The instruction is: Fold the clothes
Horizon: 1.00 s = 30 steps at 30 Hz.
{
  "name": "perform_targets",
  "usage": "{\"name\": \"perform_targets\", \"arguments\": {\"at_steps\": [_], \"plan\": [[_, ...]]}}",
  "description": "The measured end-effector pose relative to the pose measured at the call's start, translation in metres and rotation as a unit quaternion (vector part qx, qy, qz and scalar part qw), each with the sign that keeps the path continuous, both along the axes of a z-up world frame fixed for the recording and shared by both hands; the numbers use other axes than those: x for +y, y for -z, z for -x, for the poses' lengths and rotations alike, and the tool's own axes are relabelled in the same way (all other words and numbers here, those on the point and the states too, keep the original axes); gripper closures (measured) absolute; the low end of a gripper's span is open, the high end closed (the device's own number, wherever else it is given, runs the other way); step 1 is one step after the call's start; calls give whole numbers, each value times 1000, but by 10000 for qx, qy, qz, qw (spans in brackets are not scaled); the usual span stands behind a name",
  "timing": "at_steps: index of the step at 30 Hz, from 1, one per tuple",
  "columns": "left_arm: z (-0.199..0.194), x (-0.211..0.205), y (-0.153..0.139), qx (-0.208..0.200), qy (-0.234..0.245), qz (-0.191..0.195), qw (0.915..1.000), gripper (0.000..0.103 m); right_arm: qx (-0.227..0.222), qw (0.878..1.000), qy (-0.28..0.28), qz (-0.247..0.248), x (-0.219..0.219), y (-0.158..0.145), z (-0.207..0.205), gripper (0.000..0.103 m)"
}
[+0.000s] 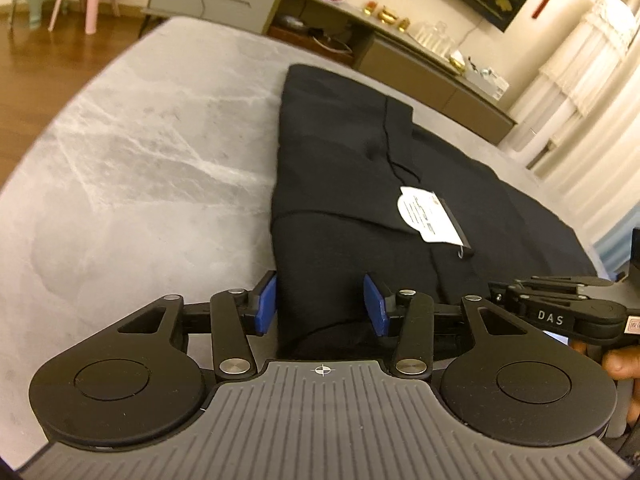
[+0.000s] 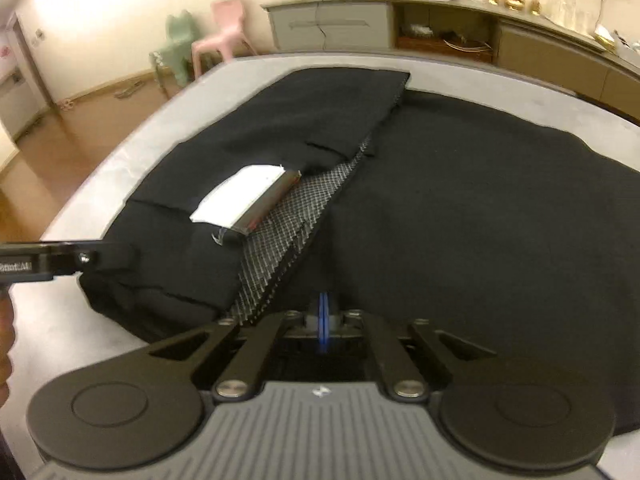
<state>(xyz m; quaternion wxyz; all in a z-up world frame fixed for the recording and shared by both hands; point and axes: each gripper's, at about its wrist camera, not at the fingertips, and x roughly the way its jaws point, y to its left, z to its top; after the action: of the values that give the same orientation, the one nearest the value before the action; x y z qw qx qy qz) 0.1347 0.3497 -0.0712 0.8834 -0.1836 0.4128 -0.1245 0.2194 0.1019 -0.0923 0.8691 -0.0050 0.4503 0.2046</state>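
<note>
Black garment (image 1: pixel 360 168) spread on grey table (image 1: pixel 140 152), frame centre, one side folded in. Left gripper (image 1: pixel 320 304) parted, straddling near hem, unpinched. Right gripper (image 2: pixel 323 312) clamped, fabric pinch uncertain. Likely mid-fold; next needs left pinch, joint lift.

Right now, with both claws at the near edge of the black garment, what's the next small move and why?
Probably close the left claw: its blue pads stand apart, either side of the folded edge of the black garment, not pinching it. The right claw looks shut at the near hem already, so both edges could then lift together.
</note>
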Motion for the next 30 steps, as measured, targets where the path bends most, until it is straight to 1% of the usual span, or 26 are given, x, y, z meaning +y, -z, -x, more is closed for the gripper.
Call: {"name": "perform_targets", "arguments": {"at_steps": [1, 3, 5, 6, 7, 8, 11, 14, 17, 18, 19, 21, 24, 25, 28, 29, 30], "plan": [[-1, -3, 1, 20, 20, -29, 10000, 62, 76, 10000, 19, -49, -4, -3, -2, 94], [-1, -7, 1, 12, 44, -129, 9999, 61, 17, 9996, 153, -238, -11, -17, -7, 88], [-1, -10, 1, 7, 45, -187, 9998, 61, -309, 9990, 248, -225, -8, -35, -20, 87], [-1, -10, 1, 6, 35, -194, 9998, 61, -414, 9985, 313, -192, -5, -40, -30, 82], [0, -11, 2, 3, 35, -204, 9998, 61, -453, 9980, 405, -155, 0, -43, -46, 72], [0, -11, 2, -1, 33, -213, 9998, 61, -485, 9975, 505, -108, 4, -45, -62, 70], [0, -12, 3, -15, 38, -248, 9997, 61, -444, 9941, 931, 344, 14, -33, -123, 70], [-1, -11, 3, -15, 78, -256, 9996, 61, -324, 9887, 1275, 720, 22, -15, -171, 70], [-2, -9, 4, -36, 165, -247, 9996, 61, -193, 9874, 1363, 785, 31, 1, -200, 69], [-2, -9, 4, -44, 194, -243, 9995, 60, -187, 9894, 1272, 675, 36, 3, -203, 73], [-2, -8, 4, -51, 220, -232, 9995, 60, -177, 9914, 1175, 546, 40, 4, -206, 80], [-2, -5, 5, -47, 251, -159, 9995, 59, -127, 9955, 931, 105, 43, 0, -206, 85], [-3, -4, 5, -39, 263, -57, 9996, 59, -420, 9894, 1285, 525, 38, 1, -205, 85], [-3, -5, 5, -41, 266, -45, 9996, 57, -503, 9871, 1370, 654, 37, 2, -204, 82], [-3, -7, 5, -61, 245, -32, 9997, 57, -474, 9905, 998, 819, 40, 9, -198, 80], [-2, -7, 5, -77, 219, -43, 9997, 59, -478, 9909, 906, 878, 41, 11, -195, 80], [-2, -8, 5, -93, 144, -69, 9998, 67, -591, 9881, 1051, 959, 39, 6, -190, 80]]}}
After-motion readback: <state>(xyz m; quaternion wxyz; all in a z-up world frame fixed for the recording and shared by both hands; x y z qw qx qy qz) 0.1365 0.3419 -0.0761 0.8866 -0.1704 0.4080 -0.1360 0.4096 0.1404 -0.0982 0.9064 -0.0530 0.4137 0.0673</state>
